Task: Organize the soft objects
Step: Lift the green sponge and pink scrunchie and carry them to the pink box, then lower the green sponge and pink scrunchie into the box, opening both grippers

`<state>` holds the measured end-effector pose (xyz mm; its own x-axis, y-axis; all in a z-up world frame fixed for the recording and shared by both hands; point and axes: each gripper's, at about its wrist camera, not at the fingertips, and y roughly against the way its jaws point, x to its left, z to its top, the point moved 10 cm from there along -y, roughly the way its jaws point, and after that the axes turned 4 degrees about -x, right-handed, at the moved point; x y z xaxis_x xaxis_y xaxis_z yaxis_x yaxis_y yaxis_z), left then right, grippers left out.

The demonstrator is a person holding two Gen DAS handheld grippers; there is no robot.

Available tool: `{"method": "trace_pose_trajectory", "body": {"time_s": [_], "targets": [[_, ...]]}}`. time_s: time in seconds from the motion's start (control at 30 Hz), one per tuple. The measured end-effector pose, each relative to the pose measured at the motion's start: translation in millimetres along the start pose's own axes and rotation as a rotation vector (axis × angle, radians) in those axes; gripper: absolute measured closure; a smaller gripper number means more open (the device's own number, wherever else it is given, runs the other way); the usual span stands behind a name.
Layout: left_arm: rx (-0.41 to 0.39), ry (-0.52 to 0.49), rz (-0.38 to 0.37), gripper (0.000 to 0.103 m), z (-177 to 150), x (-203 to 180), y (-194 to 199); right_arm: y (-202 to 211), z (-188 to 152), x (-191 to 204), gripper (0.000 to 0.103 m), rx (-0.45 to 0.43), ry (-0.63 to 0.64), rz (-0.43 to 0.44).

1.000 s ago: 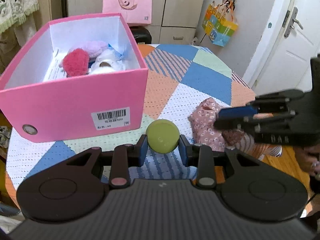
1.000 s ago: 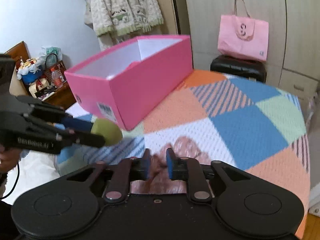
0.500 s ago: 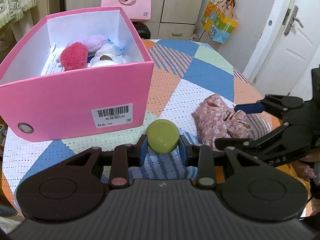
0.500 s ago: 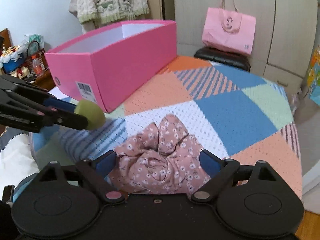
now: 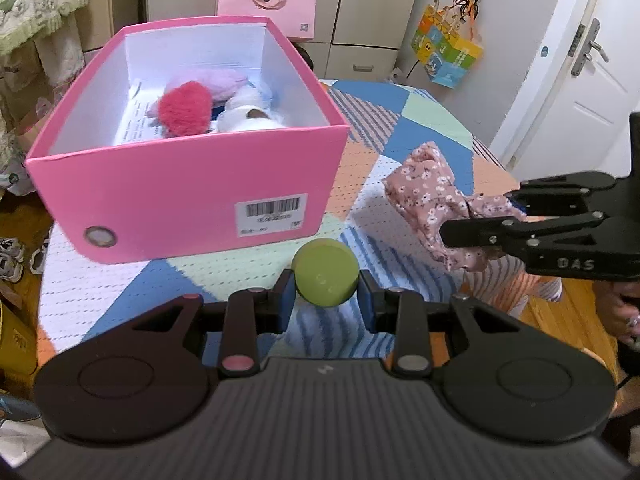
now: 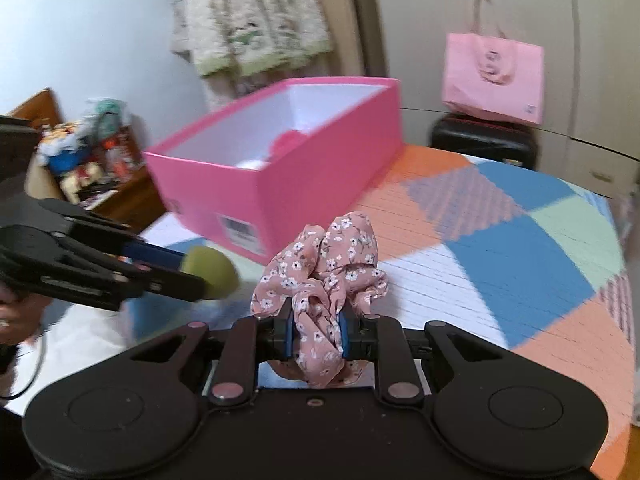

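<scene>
On a table spread with a patchwork cloth [image 5: 404,148] of orange, blue and green stands an open pink shoebox [image 5: 180,196], already holding a red fluffy pom-pom [image 5: 185,108], a pale purple plush piece [image 5: 224,80] and a white soft item [image 5: 244,114]. Two pieces appear left, and both are in hand: the left gripper [image 5: 326,300] clamps a green foam ball [image 5: 325,272] just in front of the box, while the right gripper [image 6: 316,334] pinches a pink floral scrunchie [image 6: 324,264], lifted clear of the cloth. Dropping both into the box would seemingly finish the tidying.

"DAS" on right gripper [image 5: 472,236]
</scene>
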<state>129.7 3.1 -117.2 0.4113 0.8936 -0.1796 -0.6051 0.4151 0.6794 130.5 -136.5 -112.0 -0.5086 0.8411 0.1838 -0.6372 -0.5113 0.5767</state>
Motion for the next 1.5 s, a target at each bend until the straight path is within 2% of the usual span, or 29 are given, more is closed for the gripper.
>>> {"method": "trace_pose_trajectory", "body": {"time_s": [0.2, 0.33, 0.43, 0.57, 0.67, 0.83, 0.93, 1.1, 1.27, 1.5], "targets": [[-0.013, 0.007, 0.003, 0.071, 2.2, 15.3, 23.5, 2.2, 17.3, 38.0, 0.079, 0.016, 0.017, 0.132], [-0.060, 0.003, 0.005, 0.071, 14.9, 24.3, 39.1, -1.7, 40.5, 67.1, 0.079, 0.003, 0.021, 0.278], [-0.120, -0.017, 0.055, 0.071, 26.2, 30.7, 49.7, -4.8, 61.0, 79.9, 0.079, -0.043, 0.070, 0.292], [-0.192, 0.008, 0.045, 0.071, 49.1, 41.0, 62.7, -15.4, 88.1, 86.4, 0.079, -0.071, 0.088, 0.306], [-0.254, 0.009, 0.052, 0.071, 73.4, 46.0, 69.0, -28.5, 115.2, 86.6, 0.079, -0.094, 0.055, 0.327], [-0.321, -0.033, 0.149, 0.071, 111.2, 66.0, 63.5, -51.2, 157.5, 84.1, 0.079, -0.123, 0.027, 0.329], [-0.309, -0.035, 0.170, 0.071, 128.1, 84.0, 48.3, -74.7, 176.2, 80.4, 0.078, -0.101, 0.010, 0.322], [-0.252, -0.023, 0.195, 0.071, 149.4, 118.1, 9.3, -127.4, 198.3, 64.0, 0.078, 0.003, -0.052, 0.298], [-0.179, -0.081, 0.237, 0.071, 151.7, 140.4, -25.7, -175.3, 200.9, 47.6, 0.078, 0.105, -0.123, 0.292], [-0.038, -0.153, 0.246, 0.070, 149.8, 155.3, -55.6, -214.5, 195.2, 43.9, 0.076, 0.179, -0.132, 0.256]]}}
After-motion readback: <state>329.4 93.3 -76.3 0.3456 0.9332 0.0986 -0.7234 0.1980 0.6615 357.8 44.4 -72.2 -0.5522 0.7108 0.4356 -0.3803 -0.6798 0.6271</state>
